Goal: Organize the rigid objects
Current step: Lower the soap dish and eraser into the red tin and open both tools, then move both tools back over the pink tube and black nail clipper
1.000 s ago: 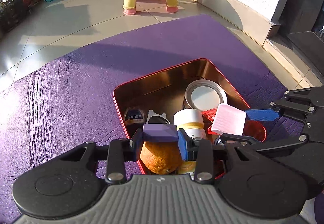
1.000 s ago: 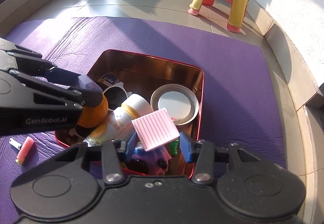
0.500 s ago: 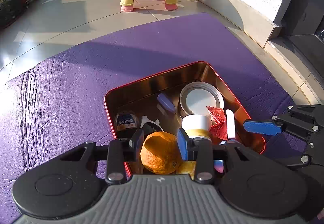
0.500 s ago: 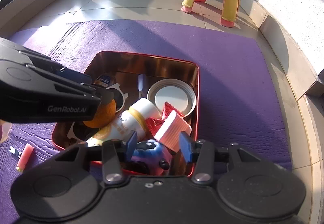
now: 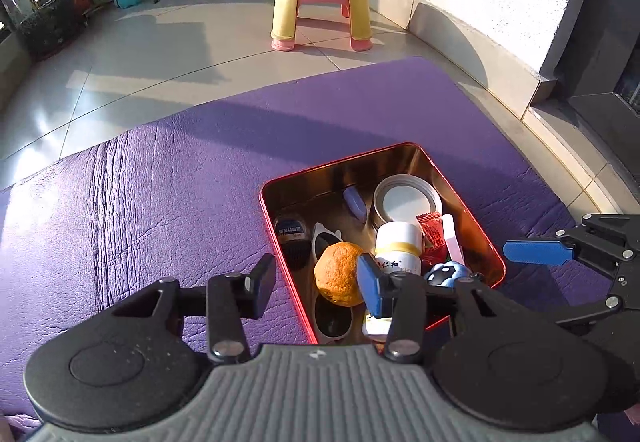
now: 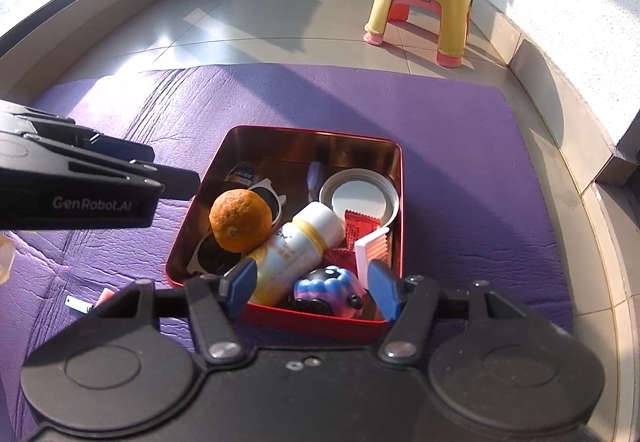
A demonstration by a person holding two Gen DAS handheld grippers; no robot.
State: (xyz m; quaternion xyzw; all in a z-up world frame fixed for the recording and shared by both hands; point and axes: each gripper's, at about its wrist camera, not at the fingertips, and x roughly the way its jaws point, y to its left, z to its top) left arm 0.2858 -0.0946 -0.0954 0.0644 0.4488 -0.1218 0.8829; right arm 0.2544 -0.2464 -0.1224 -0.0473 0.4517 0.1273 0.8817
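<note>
Purple mat bears the red tin, already holding the orange and bottle; both hand-held grippers, left and right, have just opened, empty, so lift clear before fetching the pink stick beside it.

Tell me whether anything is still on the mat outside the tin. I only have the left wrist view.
Observer: Yes. In the right wrist view a small pink piece lies on the purple mat off the near left corner of the red tin, beside a little white item.
Operator: Report the right gripper. I see one finger only.
Observer: The right gripper is open and its jaws have just been opening. They clamp nothing, and the blue toy in the tin shows through the gap.
Operator: Describe how the bottle lies.
Observer: The bottle lies on its side, white cap toward the round lid, base at the near wall.
</note>
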